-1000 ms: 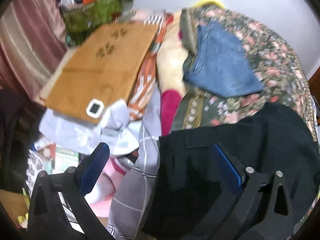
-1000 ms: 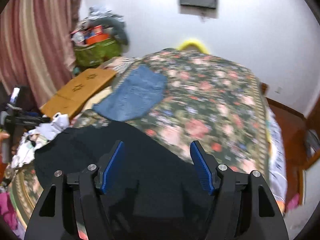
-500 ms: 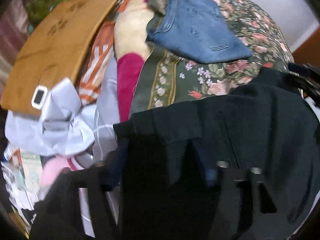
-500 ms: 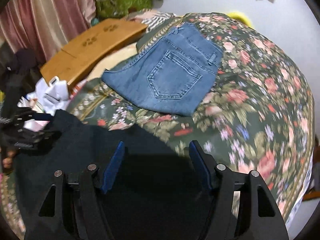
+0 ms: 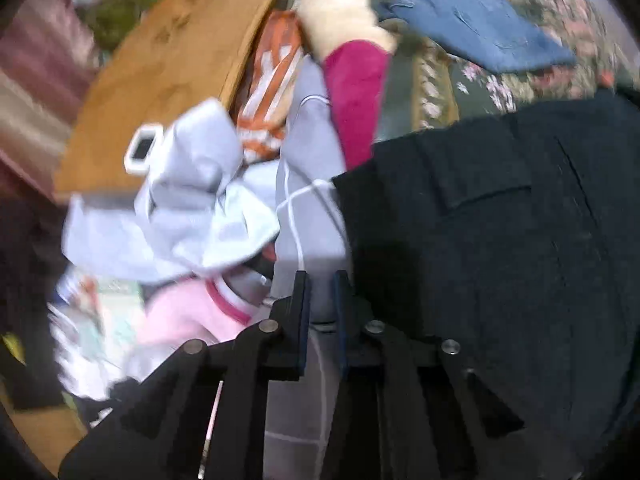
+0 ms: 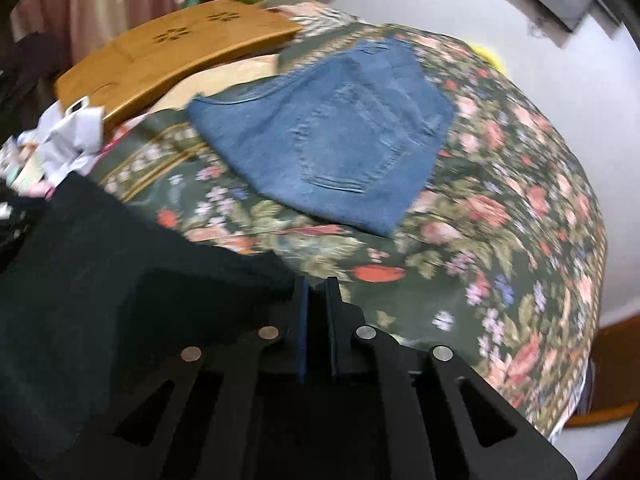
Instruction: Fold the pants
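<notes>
Nearby, soft black pants (image 6: 100, 280) adjoin folded denim (image 6: 332, 128).

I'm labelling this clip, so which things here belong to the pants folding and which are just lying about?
In the job:
black pants
left gripper
right gripper
floral bedspread they lie on

Lying about:
folded jeans
wooden lap tray
white crumpled cloth
magenta cloth
pink garment

Both wrist views look steeply down, close over the bed (image 6: 500, 240). Left view sits at the bed's cluttered edge; right view faces across the floral cover. Shared: black pants (image 5: 520, 240), folded jeans (image 6: 340, 140), wooden board (image 5: 160, 80) (all motion-blurred).
</notes>
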`<action>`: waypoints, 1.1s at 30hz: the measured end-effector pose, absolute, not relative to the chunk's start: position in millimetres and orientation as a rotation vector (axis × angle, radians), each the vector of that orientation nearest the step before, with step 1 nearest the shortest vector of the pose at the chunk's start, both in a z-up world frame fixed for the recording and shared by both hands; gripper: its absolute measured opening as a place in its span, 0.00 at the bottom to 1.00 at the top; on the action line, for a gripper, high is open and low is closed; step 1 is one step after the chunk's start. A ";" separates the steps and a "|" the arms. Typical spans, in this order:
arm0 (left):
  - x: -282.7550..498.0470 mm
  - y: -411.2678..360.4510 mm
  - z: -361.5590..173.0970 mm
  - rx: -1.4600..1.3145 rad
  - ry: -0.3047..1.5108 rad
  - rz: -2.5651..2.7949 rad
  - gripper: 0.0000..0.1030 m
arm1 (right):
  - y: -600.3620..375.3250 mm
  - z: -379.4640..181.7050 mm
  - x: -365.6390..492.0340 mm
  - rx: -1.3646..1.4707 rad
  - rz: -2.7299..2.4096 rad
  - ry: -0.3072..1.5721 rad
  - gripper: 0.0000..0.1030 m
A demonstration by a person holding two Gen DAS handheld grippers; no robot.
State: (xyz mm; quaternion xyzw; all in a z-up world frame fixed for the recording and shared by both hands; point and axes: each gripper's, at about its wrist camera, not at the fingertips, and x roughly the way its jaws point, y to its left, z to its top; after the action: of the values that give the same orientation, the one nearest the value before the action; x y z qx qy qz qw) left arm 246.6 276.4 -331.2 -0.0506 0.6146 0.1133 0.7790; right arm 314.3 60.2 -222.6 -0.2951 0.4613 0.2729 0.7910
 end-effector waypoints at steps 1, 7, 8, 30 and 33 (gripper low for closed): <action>243.4 281.2 -325.3 -0.144 1.317 0.240 0.12 | 59.7 -220.7 315.3 -0.629 0.582 0.989 0.06; 214.6 276.7 -258.8 -0.151 1.165 0.228 0.57 | 29.1 -173.7 299.1 -0.503 0.589 0.893 0.25; 208.3 274.9 -247.9 -0.171 1.137 0.222 0.70 | 19.7 -163.1 295.2 -0.462 0.595 0.881 0.36; 164.4 231.0 -249.3 -0.705 1.286 0.143 0.82 | -250.4 -118.6 209.3 -0.217 0.248 0.750 0.64; 171.6 222.9 -249.5 -0.637 1.296 0.174 0.80 | -283.8 -131.8 209.5 -0.166 0.203 0.792 0.64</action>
State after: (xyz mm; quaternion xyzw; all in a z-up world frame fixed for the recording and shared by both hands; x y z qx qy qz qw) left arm 171.6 222.9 -249.5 -0.2911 0.5925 0.0796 0.7469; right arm 209.5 -283.8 -131.8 -0.0806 0.3847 0.0985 0.9143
